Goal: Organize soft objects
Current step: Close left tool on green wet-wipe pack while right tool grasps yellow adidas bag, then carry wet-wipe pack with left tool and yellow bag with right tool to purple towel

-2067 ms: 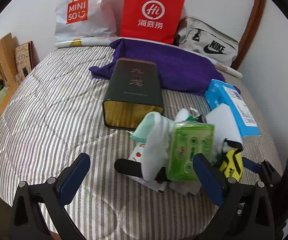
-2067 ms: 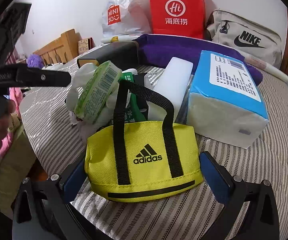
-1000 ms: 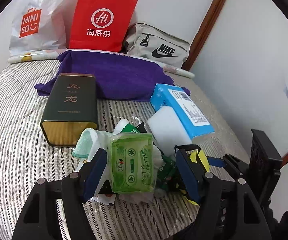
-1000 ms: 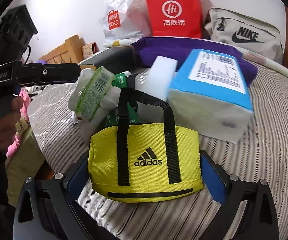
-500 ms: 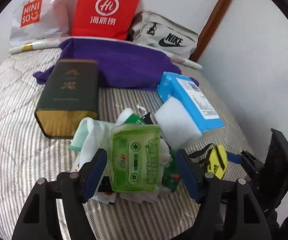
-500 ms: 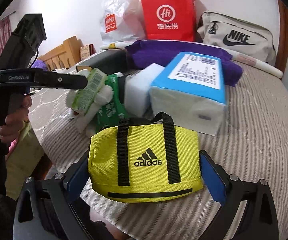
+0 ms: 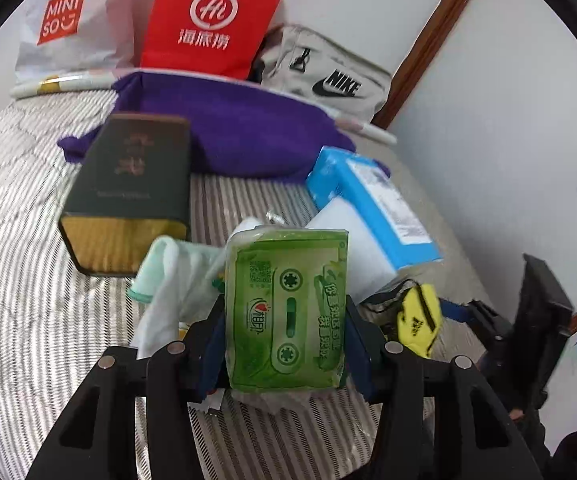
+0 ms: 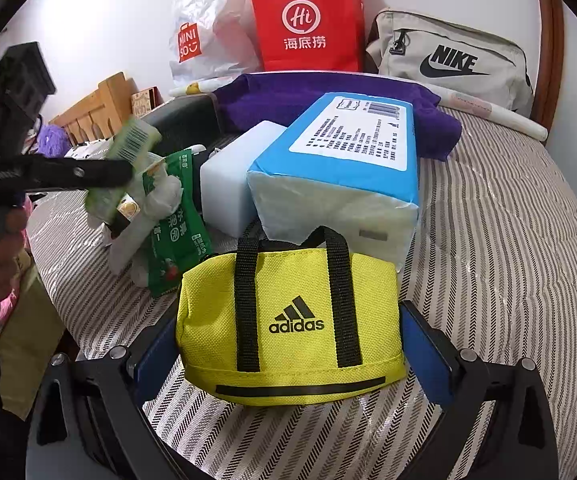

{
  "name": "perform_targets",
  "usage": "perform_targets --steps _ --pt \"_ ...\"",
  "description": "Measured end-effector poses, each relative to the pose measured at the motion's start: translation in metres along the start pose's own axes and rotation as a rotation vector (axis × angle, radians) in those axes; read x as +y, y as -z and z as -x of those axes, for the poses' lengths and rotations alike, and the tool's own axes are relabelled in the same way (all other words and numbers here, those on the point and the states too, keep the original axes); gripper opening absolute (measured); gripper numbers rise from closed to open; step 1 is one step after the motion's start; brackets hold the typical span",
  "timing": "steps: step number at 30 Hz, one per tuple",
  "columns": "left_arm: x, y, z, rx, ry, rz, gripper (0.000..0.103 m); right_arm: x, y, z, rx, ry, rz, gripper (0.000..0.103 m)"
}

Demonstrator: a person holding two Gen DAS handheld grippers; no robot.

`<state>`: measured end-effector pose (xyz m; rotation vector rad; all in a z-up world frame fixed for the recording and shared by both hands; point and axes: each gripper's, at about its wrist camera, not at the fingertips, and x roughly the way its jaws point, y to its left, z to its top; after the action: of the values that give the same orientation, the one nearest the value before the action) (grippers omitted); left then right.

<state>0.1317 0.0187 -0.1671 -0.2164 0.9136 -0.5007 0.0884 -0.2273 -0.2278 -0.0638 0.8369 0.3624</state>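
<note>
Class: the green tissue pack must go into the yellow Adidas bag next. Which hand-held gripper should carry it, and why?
Left. The left hand-held gripper is shut on the green tissue pack, apparently raised off the pile. The right hand-held gripper straddles the yellow Adidas bag and can steady it.

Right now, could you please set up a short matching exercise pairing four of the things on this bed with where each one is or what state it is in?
Things:
1. green tissue pack
2. yellow Adidas bag
3. purple towel
4. blue tissue pack

Places or states:
A. spread across the far end of the bed, in front of the red paper bag
B. lying behind the yellow bag, label side up
C. clamped in the left gripper
D. sitting between the open fingers of the right gripper

Pairs: 1-C, 2-D, 3-A, 4-B
</note>
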Motion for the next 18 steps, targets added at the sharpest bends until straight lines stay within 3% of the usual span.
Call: perform_targets --steps 4,8,14,18 --pt "-0.001 -0.004 0.019 -0.018 -0.001 0.006 0.05 -0.001 -0.003 -0.003 0.01 0.008 -0.02 0.098" --pt "0.011 0.001 0.036 -0.021 -0.113 0.026 0.05 0.001 -0.004 -0.001 0.009 0.025 -0.02 0.098" --pt "0.042 0.018 0.04 0.036 -0.243 0.099 0.05 0.0 -0.002 0.014 -0.008 0.039 -0.021 0.098" --pt "0.054 0.027 0.036 0.072 -0.236 0.165 0.05 0.001 -0.007 0.031 -0.03 0.017 -0.029 0.098"
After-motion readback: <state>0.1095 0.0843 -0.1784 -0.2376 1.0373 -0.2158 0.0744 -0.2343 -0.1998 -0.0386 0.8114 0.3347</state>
